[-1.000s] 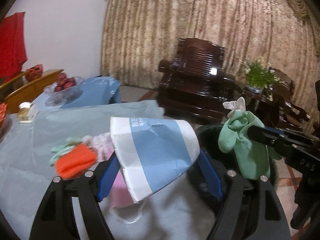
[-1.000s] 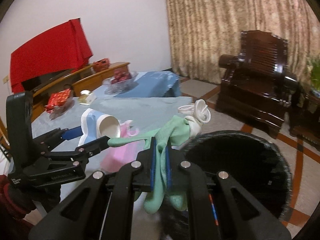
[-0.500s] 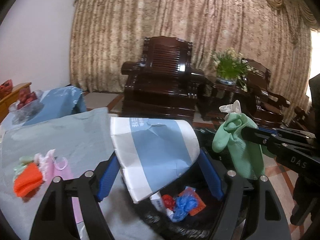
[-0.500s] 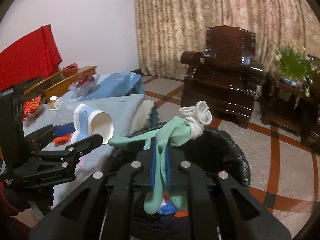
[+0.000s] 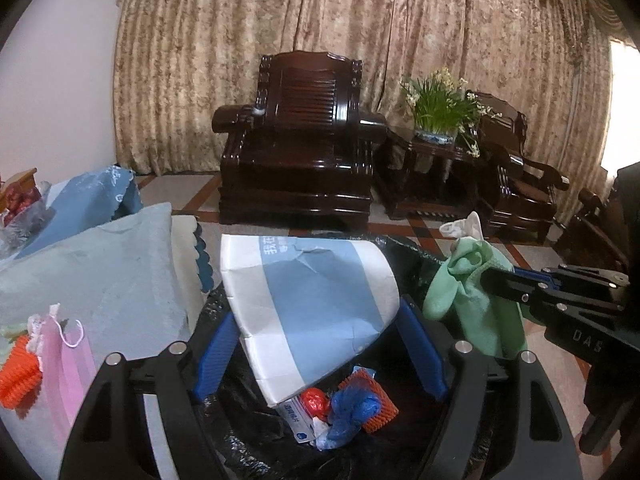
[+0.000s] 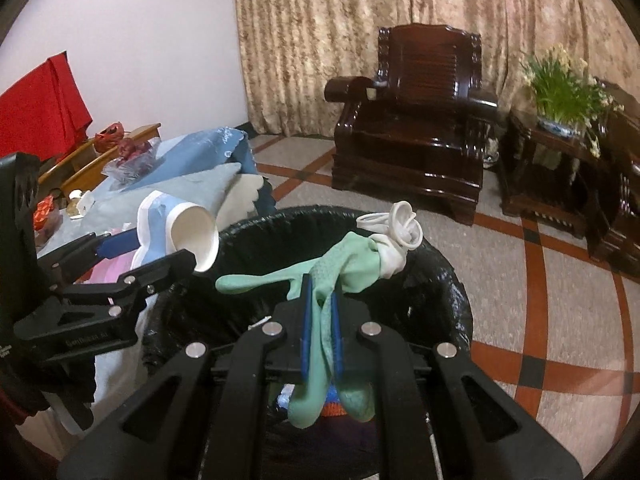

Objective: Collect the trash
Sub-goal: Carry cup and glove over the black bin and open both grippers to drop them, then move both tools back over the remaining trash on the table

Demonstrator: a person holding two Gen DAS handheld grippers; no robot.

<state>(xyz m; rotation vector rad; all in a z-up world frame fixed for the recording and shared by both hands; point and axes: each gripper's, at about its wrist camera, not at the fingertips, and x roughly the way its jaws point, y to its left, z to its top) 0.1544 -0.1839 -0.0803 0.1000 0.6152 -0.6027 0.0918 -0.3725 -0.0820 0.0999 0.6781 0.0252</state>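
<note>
We have swung both tools from the surface point(image 5: 100, 264) to above the bin point(image 6: 448, 264); now we drop the left tool's point(image 5: 320, 344) clamped paper cup point(image 5: 312, 300) and the right tool's point(image 6: 320, 332) pinched green glove point(image 6: 340, 268) well inside the rim.

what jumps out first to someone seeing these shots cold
The crushed blue-and-white paper cup clamped in the left tongs and the limp mint-green rubber glove pinched in the right tongs, both held over the black-lined trash bin. Behind stands a dark carved wooden armchair against gold curtains.
</note>
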